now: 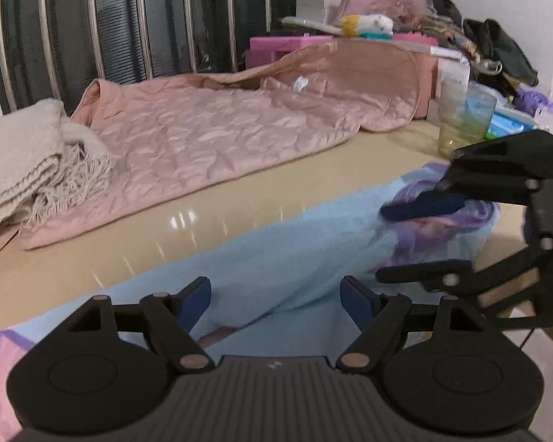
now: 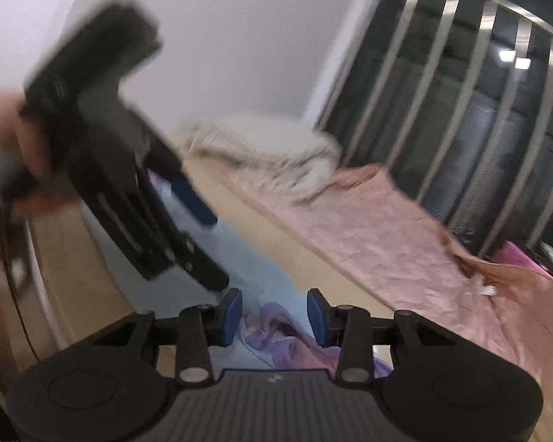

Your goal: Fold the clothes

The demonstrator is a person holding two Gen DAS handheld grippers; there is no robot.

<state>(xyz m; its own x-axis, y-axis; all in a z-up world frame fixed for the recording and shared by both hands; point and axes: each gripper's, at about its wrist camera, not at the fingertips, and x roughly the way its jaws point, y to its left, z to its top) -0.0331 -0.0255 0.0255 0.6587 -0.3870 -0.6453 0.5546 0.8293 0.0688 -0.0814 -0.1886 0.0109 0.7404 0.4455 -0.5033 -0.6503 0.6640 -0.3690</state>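
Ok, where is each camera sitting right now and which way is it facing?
Left wrist: on the left hand-held gripper, jaws apart over the light blue garment, facing across the table toward the pink quilt, window bars and clutter; right hand-held gripper enters from the right.
Right wrist: on the right hand-held gripper, jaws apart over the garment's purple bunch, facing toward the wall corner; blurred left hand-held gripper and hand at left.
Shared: garment, quilt, cream fringed blanket, bars.

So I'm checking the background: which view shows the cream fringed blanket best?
The left wrist view: the cream fringed blanket is sharp, its fringe and folds clear. The right wrist view shows it farther off and motion-blurred.
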